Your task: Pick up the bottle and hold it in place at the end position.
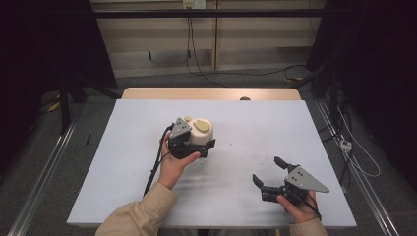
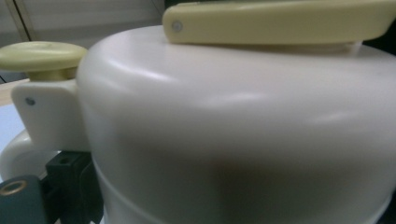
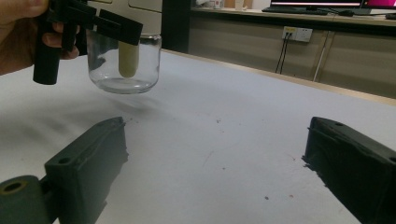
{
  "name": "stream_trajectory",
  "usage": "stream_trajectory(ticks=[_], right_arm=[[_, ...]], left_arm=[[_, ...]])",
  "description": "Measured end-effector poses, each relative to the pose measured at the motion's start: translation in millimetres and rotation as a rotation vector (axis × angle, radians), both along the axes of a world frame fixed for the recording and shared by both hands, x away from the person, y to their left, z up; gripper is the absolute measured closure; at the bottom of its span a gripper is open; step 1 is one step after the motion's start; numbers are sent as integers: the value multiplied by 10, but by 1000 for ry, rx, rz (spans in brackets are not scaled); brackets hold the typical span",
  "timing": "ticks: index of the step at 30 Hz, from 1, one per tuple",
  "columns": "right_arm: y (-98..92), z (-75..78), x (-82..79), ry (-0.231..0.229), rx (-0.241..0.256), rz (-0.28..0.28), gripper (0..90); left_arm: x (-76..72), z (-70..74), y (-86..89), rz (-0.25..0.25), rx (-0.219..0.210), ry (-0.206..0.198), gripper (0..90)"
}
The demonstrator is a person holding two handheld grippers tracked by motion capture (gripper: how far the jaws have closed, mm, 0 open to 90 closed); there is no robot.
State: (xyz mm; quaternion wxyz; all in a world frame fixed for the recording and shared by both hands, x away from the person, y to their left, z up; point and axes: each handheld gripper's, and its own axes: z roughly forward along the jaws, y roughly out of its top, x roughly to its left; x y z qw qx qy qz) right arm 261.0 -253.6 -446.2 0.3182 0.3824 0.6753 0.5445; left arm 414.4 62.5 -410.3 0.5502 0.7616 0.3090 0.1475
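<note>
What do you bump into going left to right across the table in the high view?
Left hand-held gripper → cream-white plastic jar top with pale yellow lid → right hand-held gripper with its grey three-cornered plate.

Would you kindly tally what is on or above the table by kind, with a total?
Hand-held grippers: 2 (left hand-held gripper, right hand-held gripper)
Glass jars with a cream pump-style top: 1 (jar)
Total: 3
</note>
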Motion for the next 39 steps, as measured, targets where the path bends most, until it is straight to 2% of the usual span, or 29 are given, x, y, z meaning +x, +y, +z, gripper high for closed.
stream_trajectory(ticks=[19,39], right_arm=[[7,2,-1,-1,0,1,53],[5,3,-2,-2,1,0,53]], left_arm=[[114,-47,-9,40,-25,16,56],[192,-149,-74,53,-9,27,56]])
